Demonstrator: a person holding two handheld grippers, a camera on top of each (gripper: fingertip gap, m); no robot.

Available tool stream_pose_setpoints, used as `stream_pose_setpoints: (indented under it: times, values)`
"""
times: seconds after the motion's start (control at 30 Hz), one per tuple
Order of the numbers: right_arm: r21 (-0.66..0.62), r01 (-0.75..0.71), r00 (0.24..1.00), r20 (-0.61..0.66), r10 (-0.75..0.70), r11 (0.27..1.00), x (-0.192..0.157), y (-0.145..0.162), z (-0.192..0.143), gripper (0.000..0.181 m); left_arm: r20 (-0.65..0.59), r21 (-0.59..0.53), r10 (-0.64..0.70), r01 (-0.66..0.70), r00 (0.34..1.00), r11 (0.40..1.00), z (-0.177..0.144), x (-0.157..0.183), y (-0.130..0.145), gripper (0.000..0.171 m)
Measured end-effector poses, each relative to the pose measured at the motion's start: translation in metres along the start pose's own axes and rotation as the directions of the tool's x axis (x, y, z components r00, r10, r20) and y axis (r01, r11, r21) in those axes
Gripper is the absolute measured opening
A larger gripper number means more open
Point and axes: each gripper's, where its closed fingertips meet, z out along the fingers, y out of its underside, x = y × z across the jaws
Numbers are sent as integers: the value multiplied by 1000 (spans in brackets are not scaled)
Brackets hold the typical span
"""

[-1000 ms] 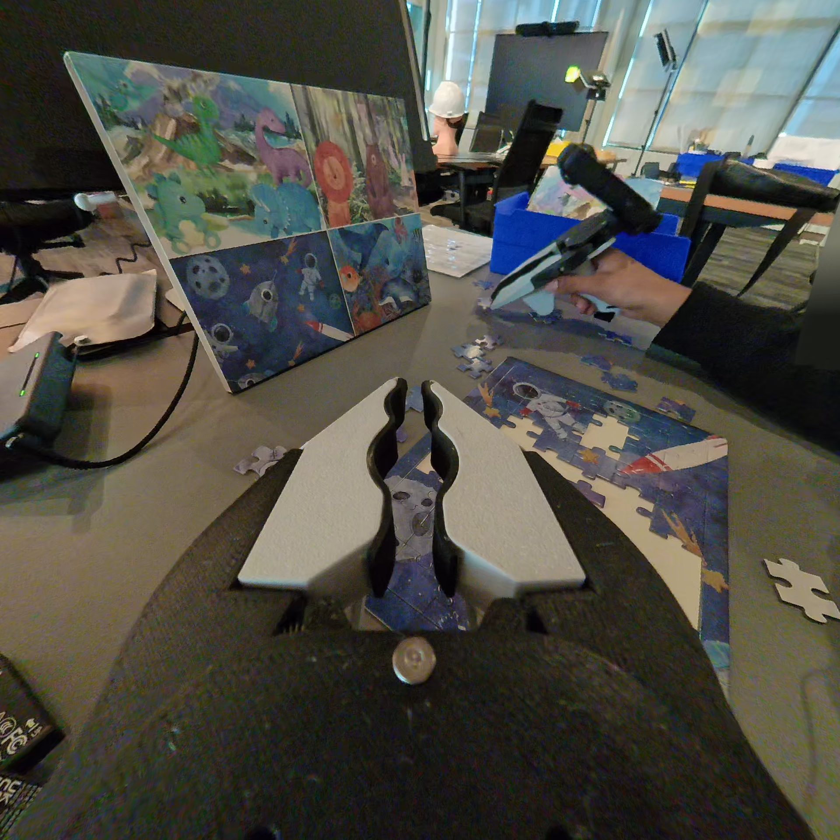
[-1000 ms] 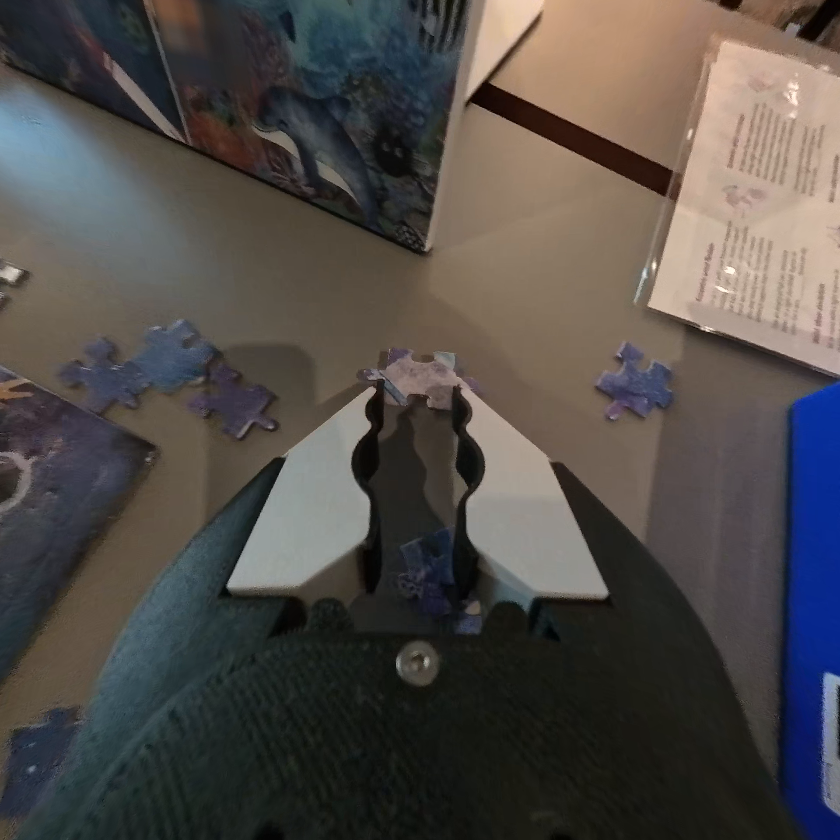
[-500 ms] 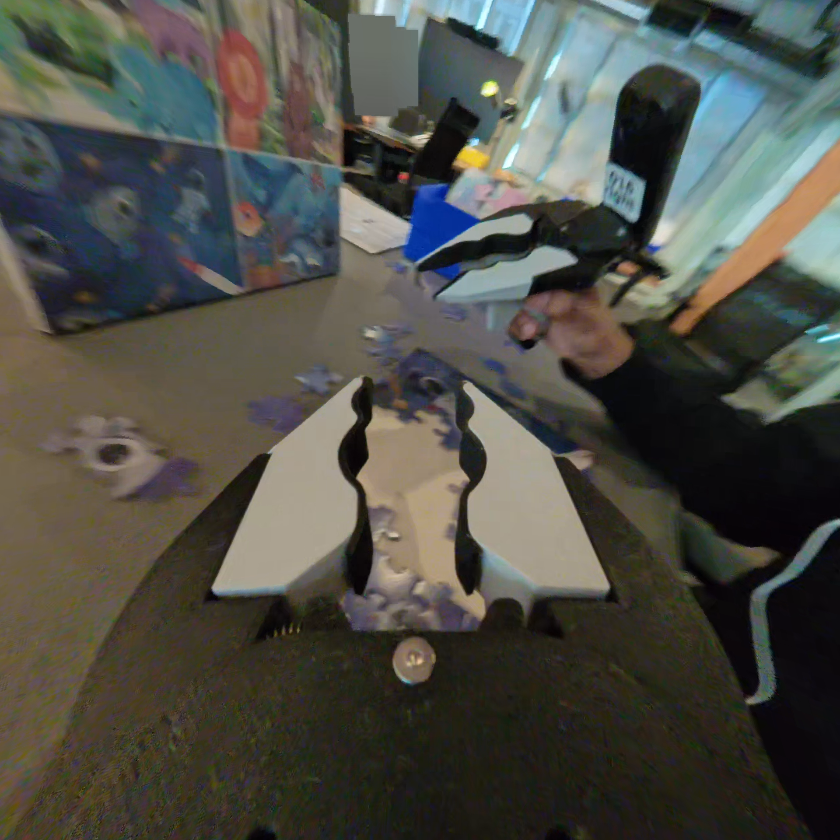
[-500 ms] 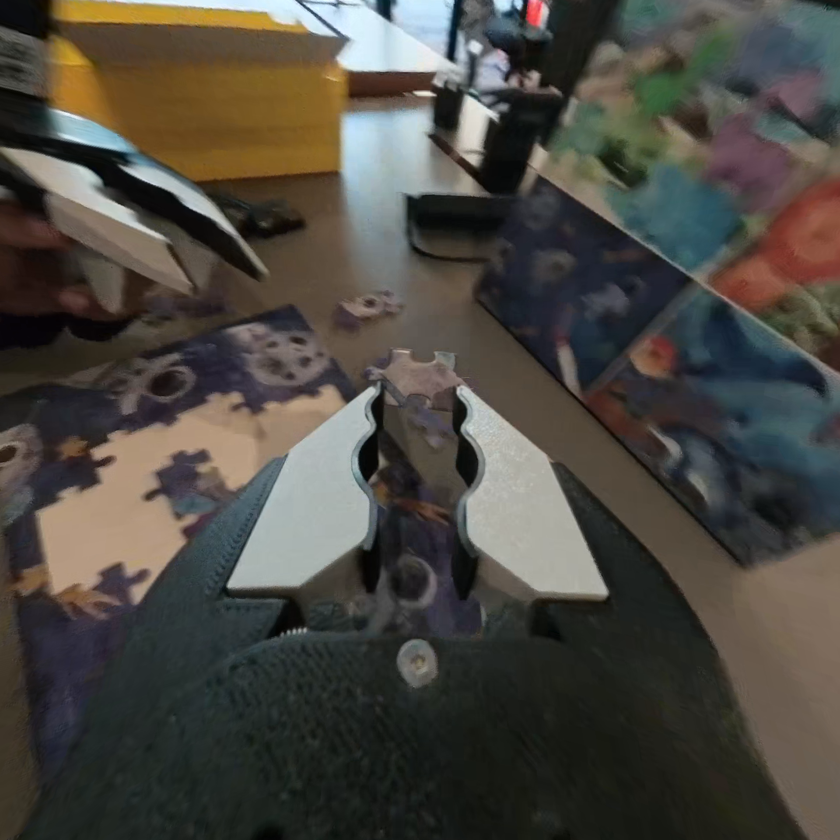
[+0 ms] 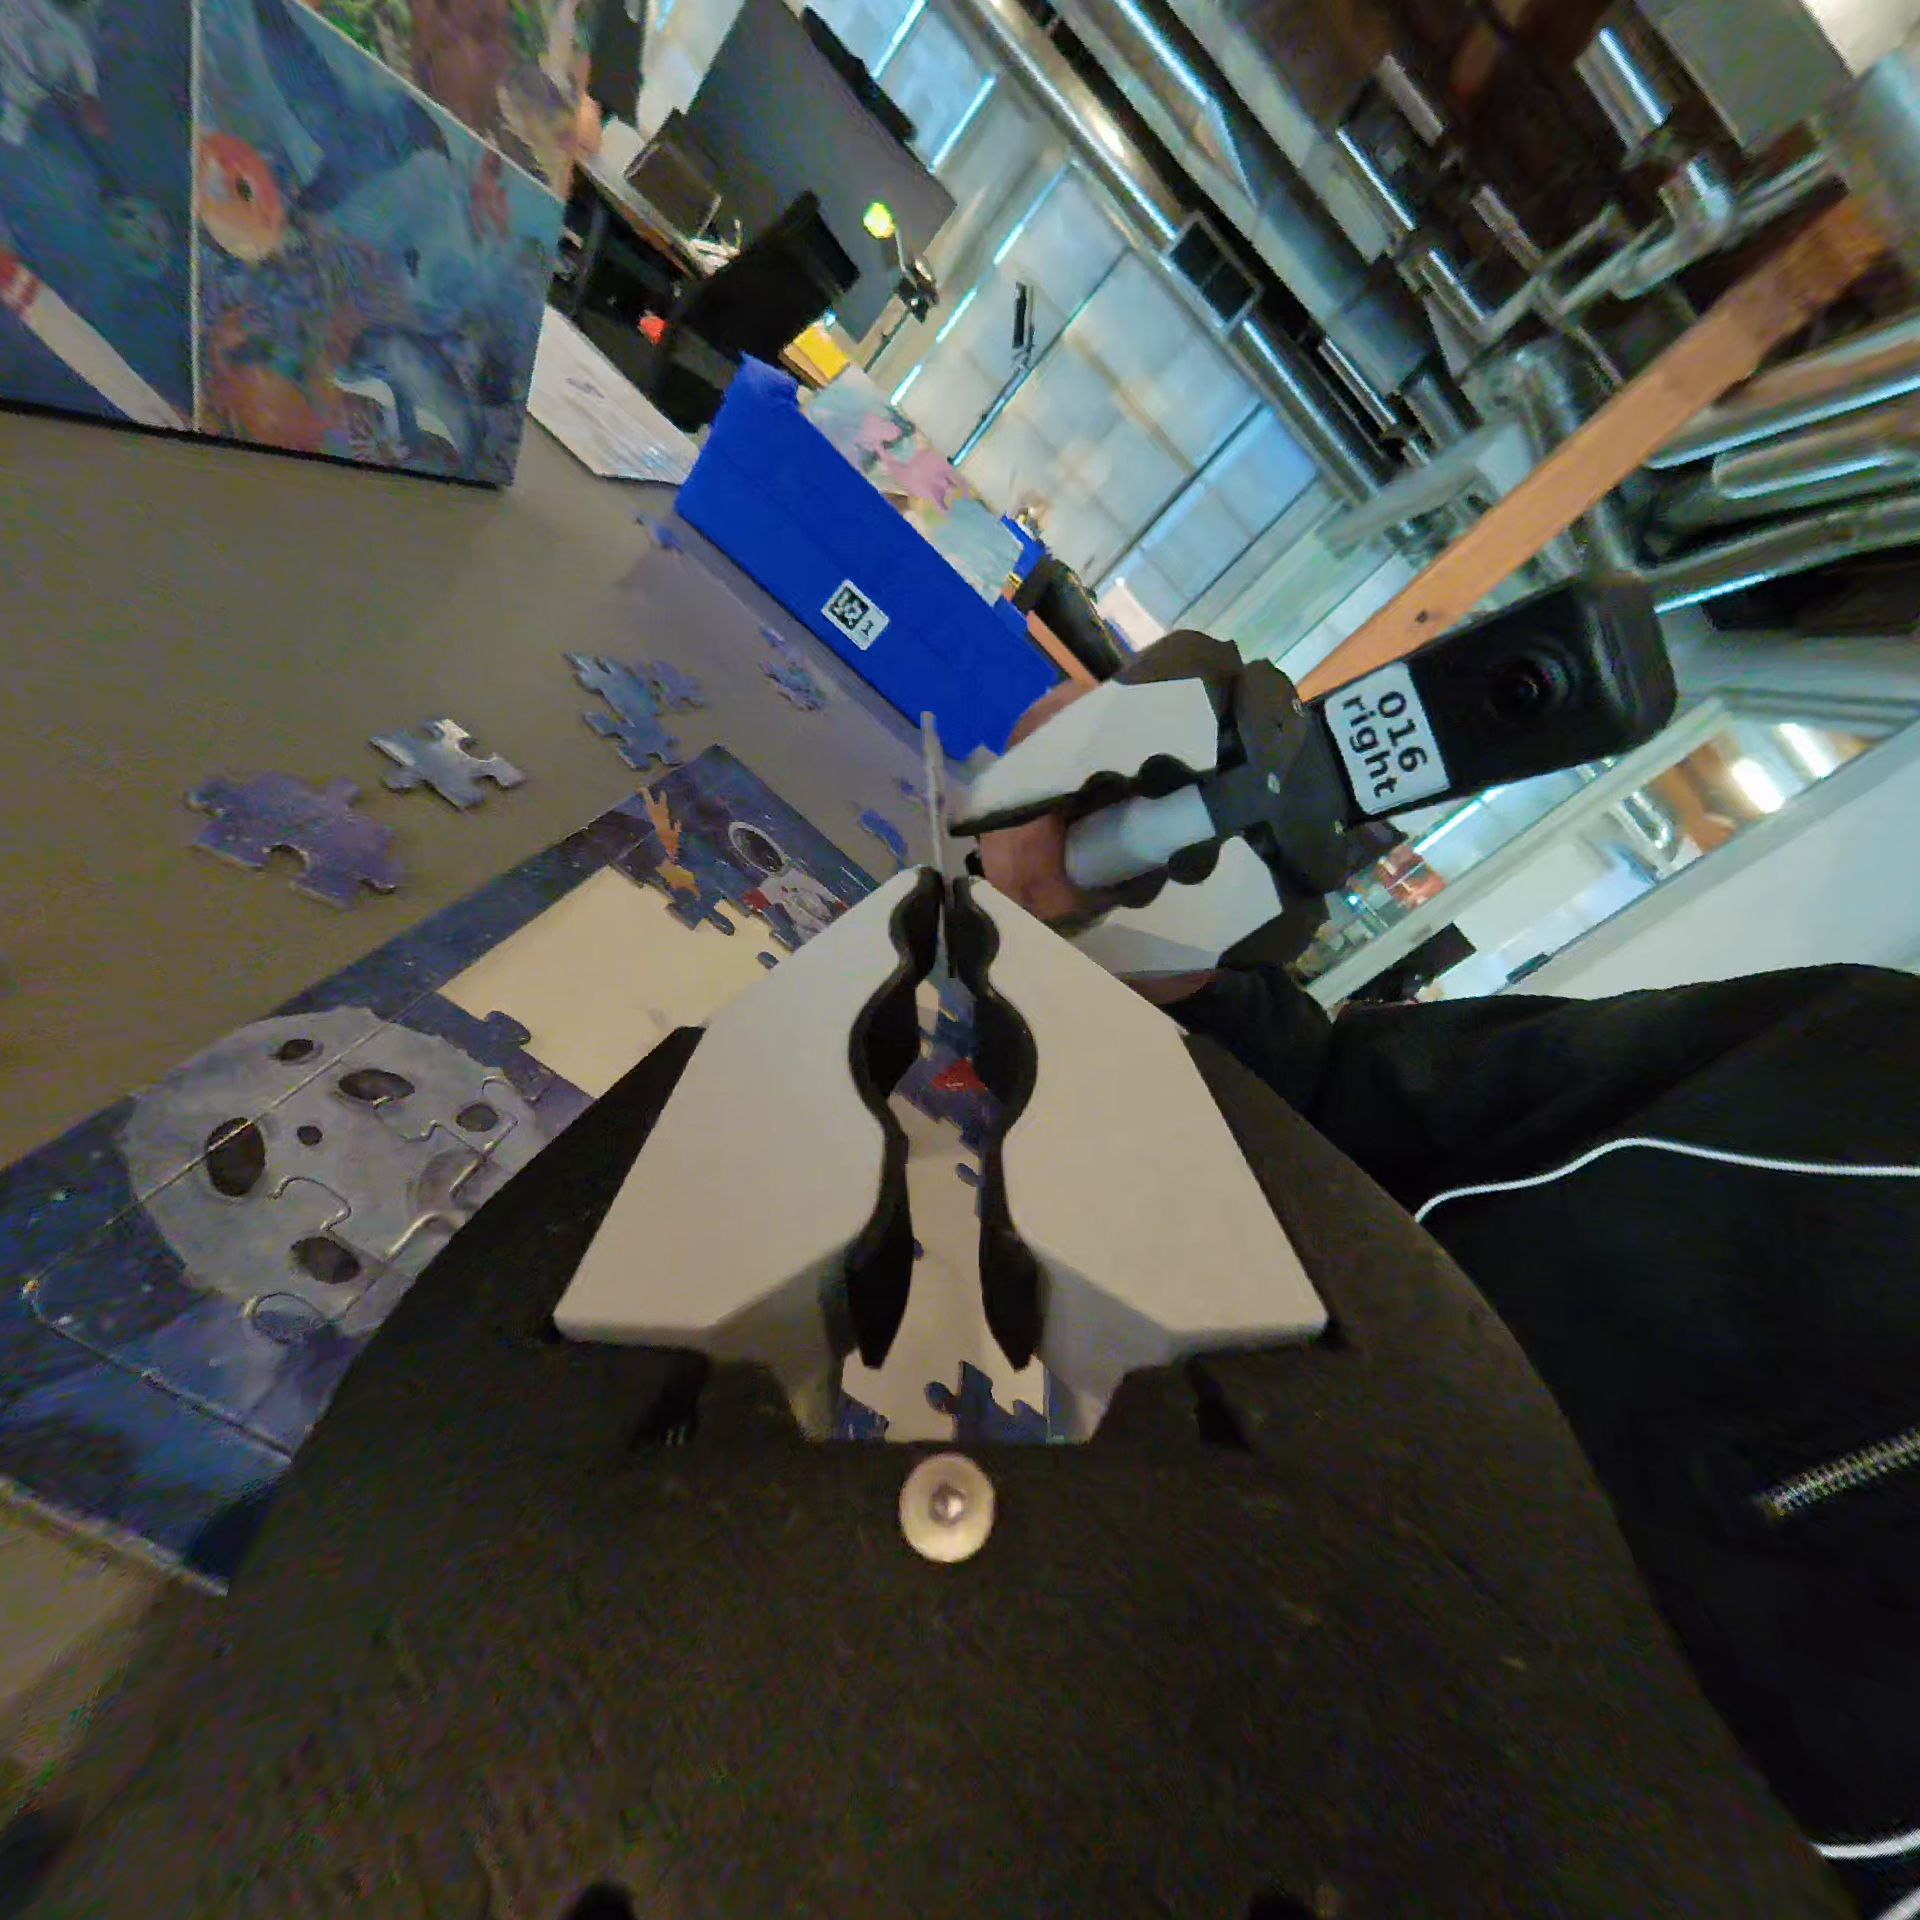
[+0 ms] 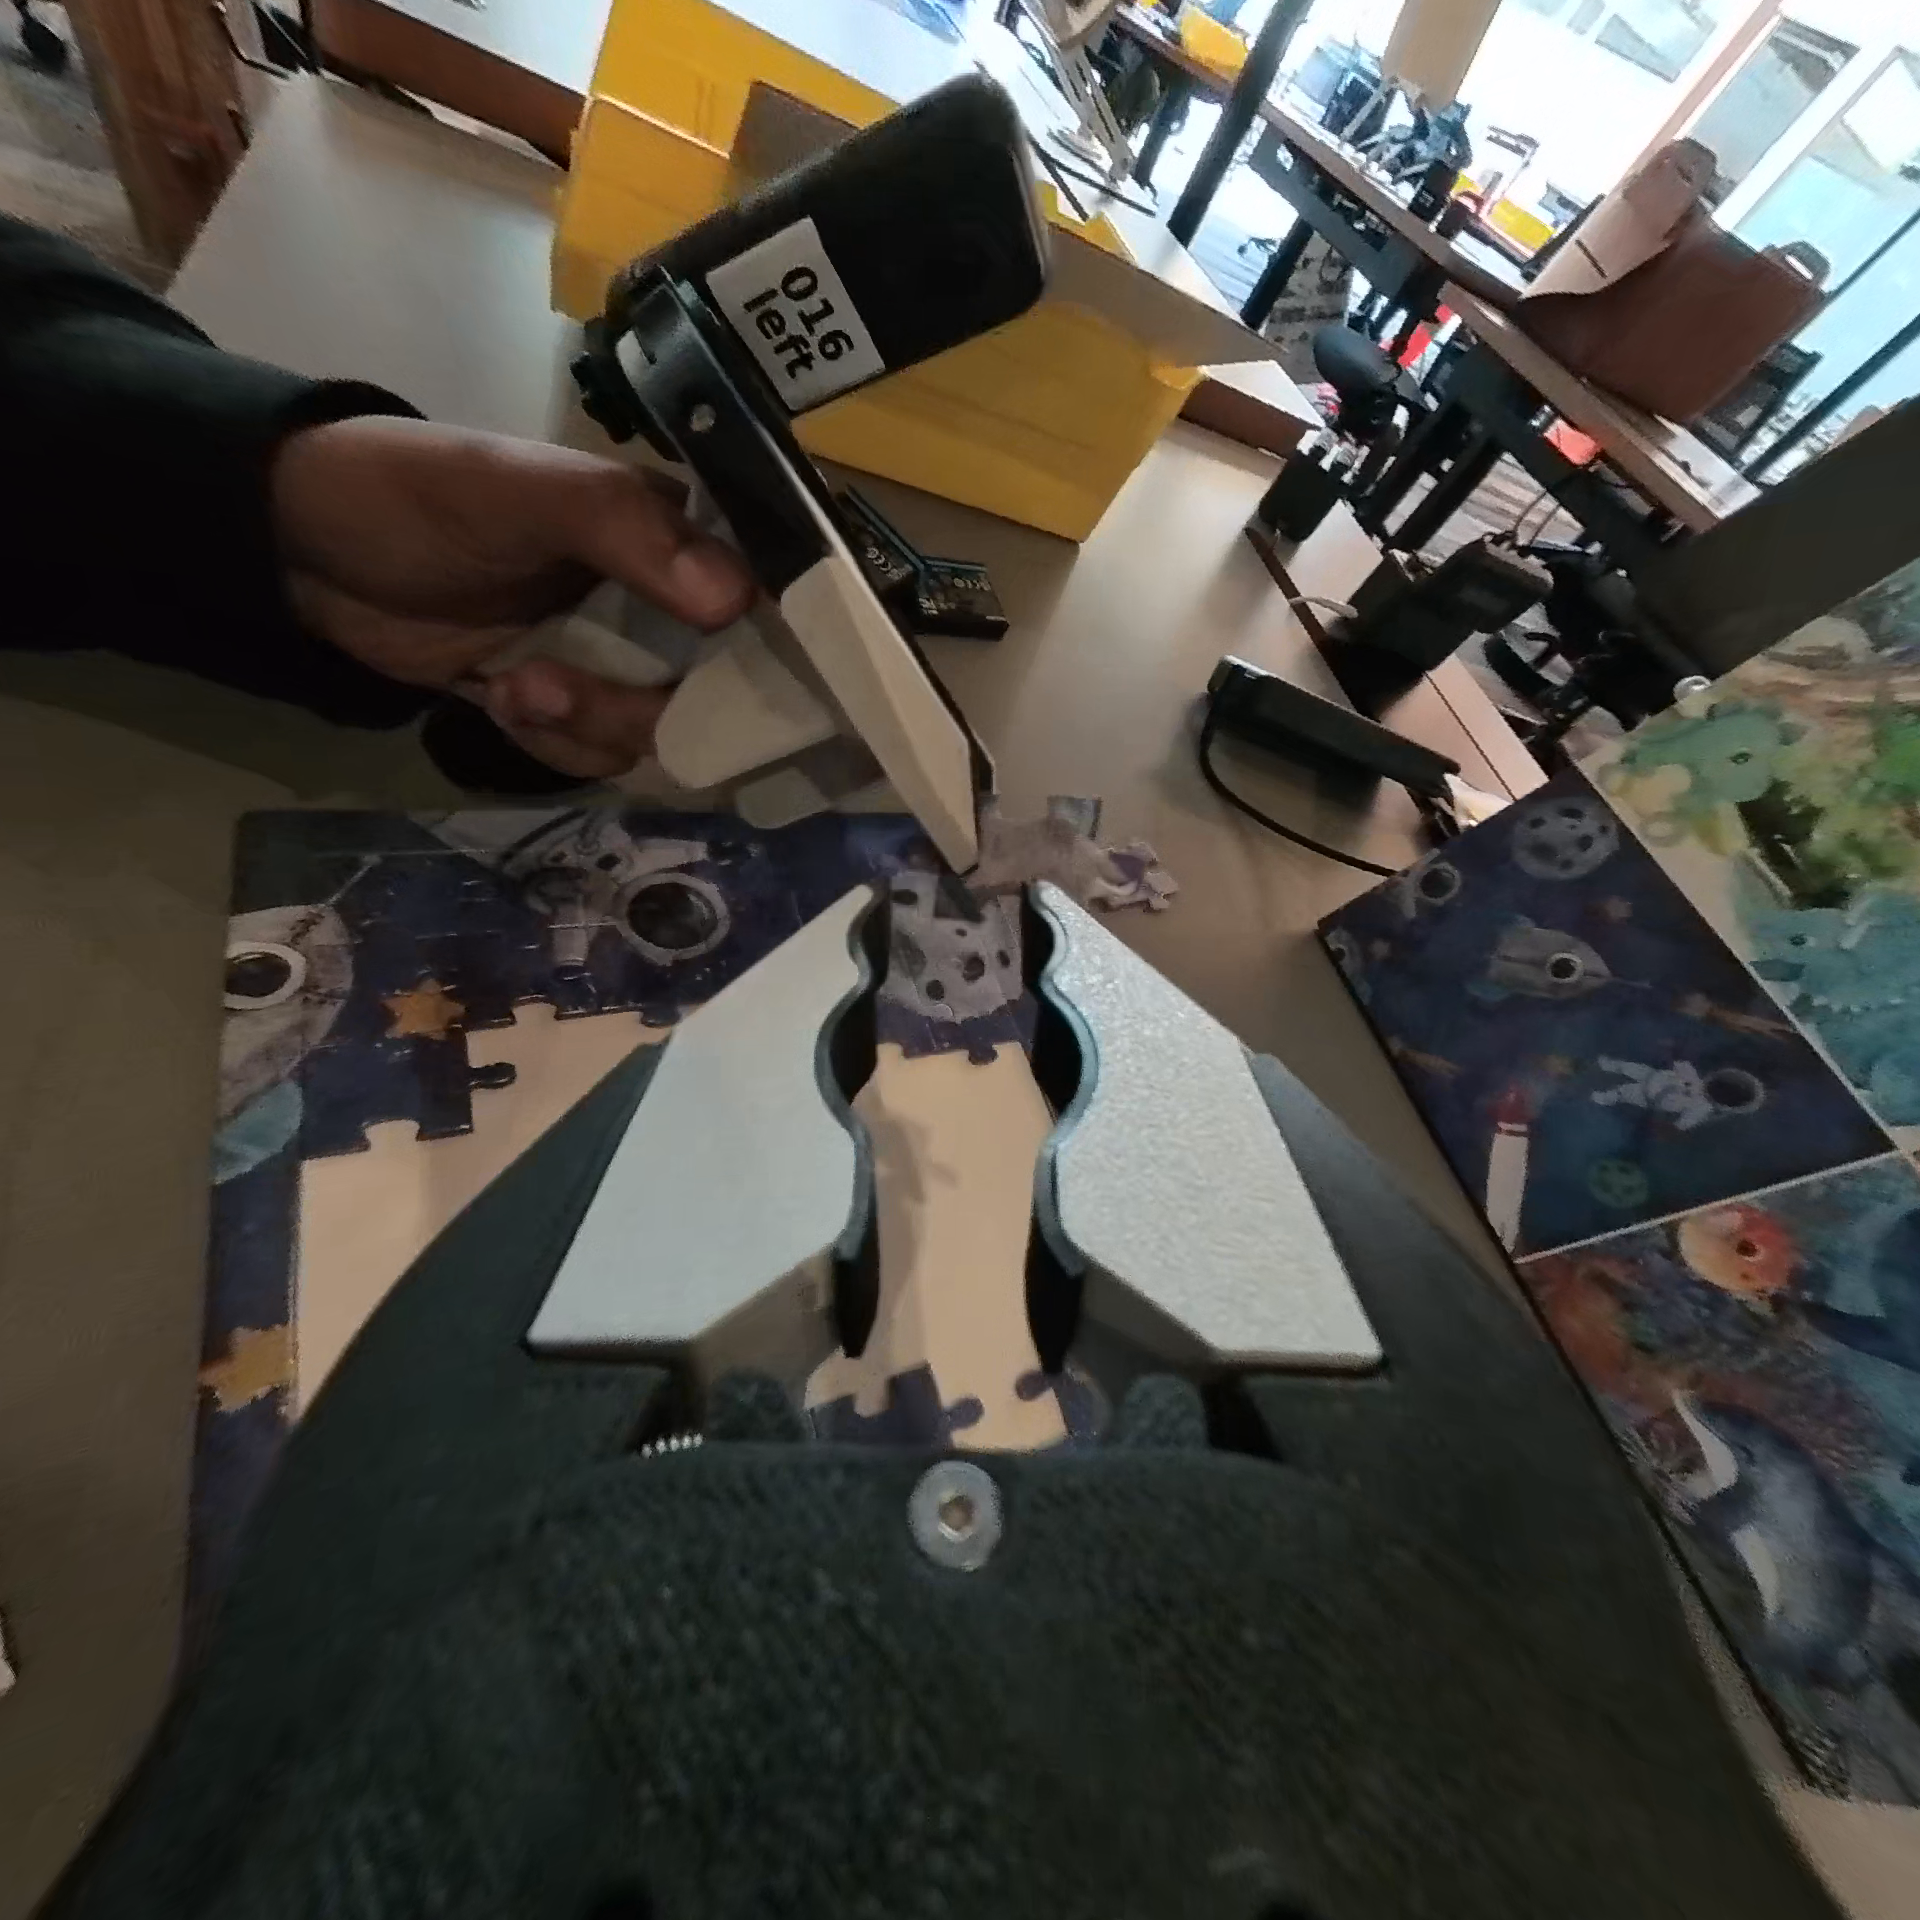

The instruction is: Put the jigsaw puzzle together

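A partly built space jigsaw (image 5: 312, 1174) lies flat on the grey table, with bare tan gaps in its middle; it also shows in the right wrist view (image 6: 416, 997). One puzzle piece (image 6: 1044, 836) hangs above it, edge-on in the left wrist view (image 5: 932, 769). My left gripper (image 5: 940, 894) is shut on its faces and comes down from the upper left in the right wrist view (image 6: 966, 847). My right gripper (image 6: 958, 899) still pinches the piece across its width, jaws one piece-width apart, and reaches in from the right in the left wrist view (image 5: 971, 831).
Loose pieces (image 5: 296, 831) lie on the table left of the jigsaw, one (image 6: 1138, 883) just past my fingertips. A picture board (image 6: 1621, 1039) stands propped on the right. A blue bin (image 5: 862, 613), a yellow box (image 6: 935, 395) and a black device with a cable (image 6: 1320, 727) stand farther off. Left and right tips are no more than a few centimetres apart. The partly built space jigsaw (image 5: 312, 1174) is about equally far from each gripper, around 12 cm. My right wrist view (image 6: 939, 915) looks at it from another angle.
My right gripper carried the piece from the table over the jigsaw. My left gripper rose, rolled over, opened and has closed on the same piece.
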Motion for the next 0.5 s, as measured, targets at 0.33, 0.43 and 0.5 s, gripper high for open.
stream_pose_setpoints:
  times: [0.33,0.43,0.5]
  values:
    - [100,-313,949,83,305,944,21,1,-10,32,-2,-48,44,-44,999,998,-3,0,6,0]
    - [91,-438,890,181,418,894,18,4,-8,32,10,-101,90,-88,996,991,1,1,14,0]
    - [52,-495,844,266,466,867,8,6,-5,32,8,-125,111,-109,994,986,3,2,18,0]
